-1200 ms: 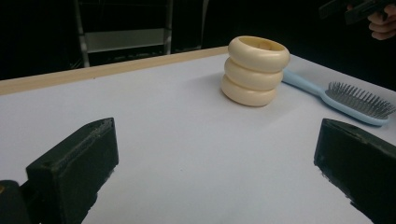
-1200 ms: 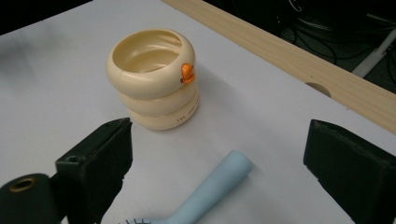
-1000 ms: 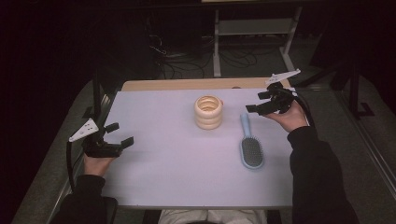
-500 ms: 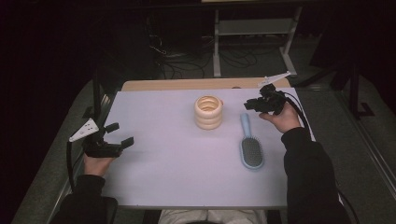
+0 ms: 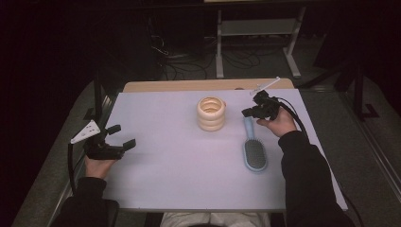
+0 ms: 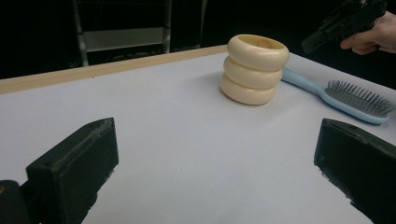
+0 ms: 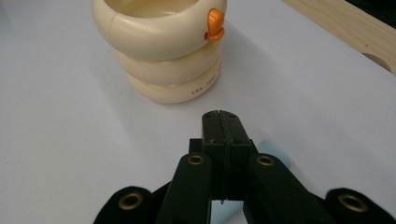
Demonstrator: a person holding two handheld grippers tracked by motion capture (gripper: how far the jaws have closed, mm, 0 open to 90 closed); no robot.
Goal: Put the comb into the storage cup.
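1. Right gripper [image 5: 255,109]: since the earlier frames it has moved from the worktop's far right corner inward toward the centre. It is now held above the handle end of the hairbrush [image 5: 254,150], near the cream ring-shaped cup [image 5: 211,113].
2. Right gripper fingers [image 7: 223,135]: pressed together with nothing between them, as seen in the right gripper view. They point at the cup, apart from it.
3. Left gripper [image 5: 119,138]: position unchanged from the earlier frames, near the left edge of the worktop [image 5: 165,179]. Its fingers [image 6: 74,170] stand wide apart and empty, low over the surface.
4. Cup: unchanged, upright near the far edge at the middle of the worktop. Shaped as three stacked cream rings, with a small orange beak-like tab [image 7: 214,24] on the top ring.
5. Writing: dark lettering runs along the lowest ring of the cup in the right gripper view. "THE" is legible at its start; the remainder is too small to read.
6. Hairbrush: unchanged, light blue, lying flat with bristles up, just to the right of the cup. Its handle points toward the far edge, its head toward the near edge.
7. No brand mark is legible on the hairbrush or the grippers.
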